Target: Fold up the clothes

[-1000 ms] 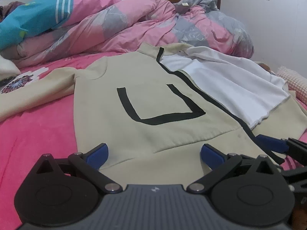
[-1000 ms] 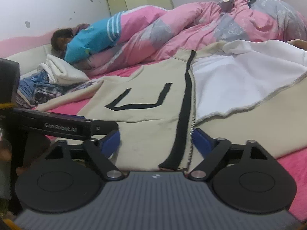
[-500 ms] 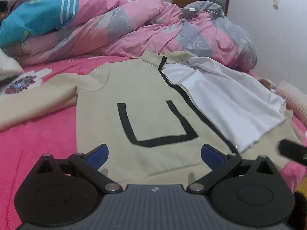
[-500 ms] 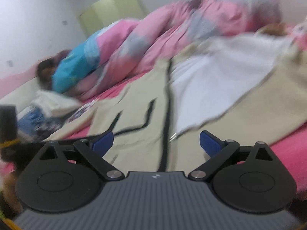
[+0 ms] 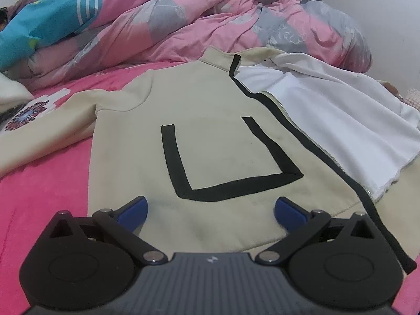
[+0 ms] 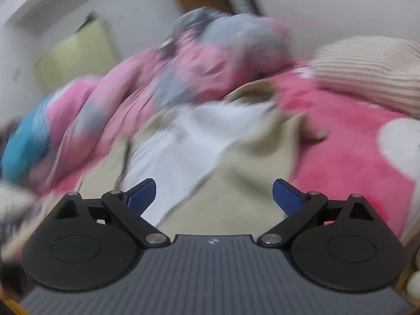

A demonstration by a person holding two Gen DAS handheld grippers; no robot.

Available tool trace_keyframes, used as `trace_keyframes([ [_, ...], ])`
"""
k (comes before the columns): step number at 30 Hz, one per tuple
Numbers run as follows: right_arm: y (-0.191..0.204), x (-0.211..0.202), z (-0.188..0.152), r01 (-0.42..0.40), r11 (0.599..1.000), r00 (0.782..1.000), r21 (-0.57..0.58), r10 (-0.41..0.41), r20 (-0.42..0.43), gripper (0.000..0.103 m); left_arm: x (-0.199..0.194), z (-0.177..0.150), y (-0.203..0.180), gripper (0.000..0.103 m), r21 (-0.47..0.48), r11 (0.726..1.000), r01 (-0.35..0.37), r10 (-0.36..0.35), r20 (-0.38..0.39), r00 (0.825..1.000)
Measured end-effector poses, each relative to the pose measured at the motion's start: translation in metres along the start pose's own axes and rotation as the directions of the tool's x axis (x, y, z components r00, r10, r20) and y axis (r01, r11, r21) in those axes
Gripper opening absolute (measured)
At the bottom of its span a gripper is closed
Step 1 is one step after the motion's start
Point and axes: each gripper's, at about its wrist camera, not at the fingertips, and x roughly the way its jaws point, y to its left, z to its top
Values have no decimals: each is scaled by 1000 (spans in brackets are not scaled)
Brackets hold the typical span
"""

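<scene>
A cream zip-up jacket point(image 5: 210, 136) with black trim lies spread on the pink bed, its right front flap turned back so the white lining point(image 5: 328, 120) shows. One sleeve point(image 5: 47, 136) stretches out to the left. My left gripper point(image 5: 210, 210) hovers open just above the jacket's lower hem, with nothing between its blue pads. In the blurred right wrist view, my right gripper point(image 6: 214, 194) is open wide over the jacket point(image 6: 236, 183) near the edge of the turned-back flap, gripping nothing.
A bunched pink and grey quilt point(image 5: 197, 26) fills the back of the bed, with a blue striped garment point(image 5: 39, 26) on it at the left. A ribbed beige pillow point(image 6: 367, 71) lies at the right. Pink sheet point(image 5: 39, 204) shows left of the jacket.
The right gripper has swung to the right and rolled, leaving the left wrist view, and its view is now blurred. The left gripper has shifted a little across the jacket's hem.
</scene>
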Motion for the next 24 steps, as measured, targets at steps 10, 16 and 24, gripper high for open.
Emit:
trace_keyframes([
  [10,-142,95,54,43,828,996,560,9,-90,63,1,-2,-2,103,8,1000,-7,7,18,1000],
  [16,-146,119,56,-67,759,984,647,157,-83,37,0,-3,-3,103,7,1000,-6,6,22,1000],
  [24,-131,101,80,-181,755,984,630,146,107,1,0,-3,-1,103,0,1000,5,-5,23,1000],
])
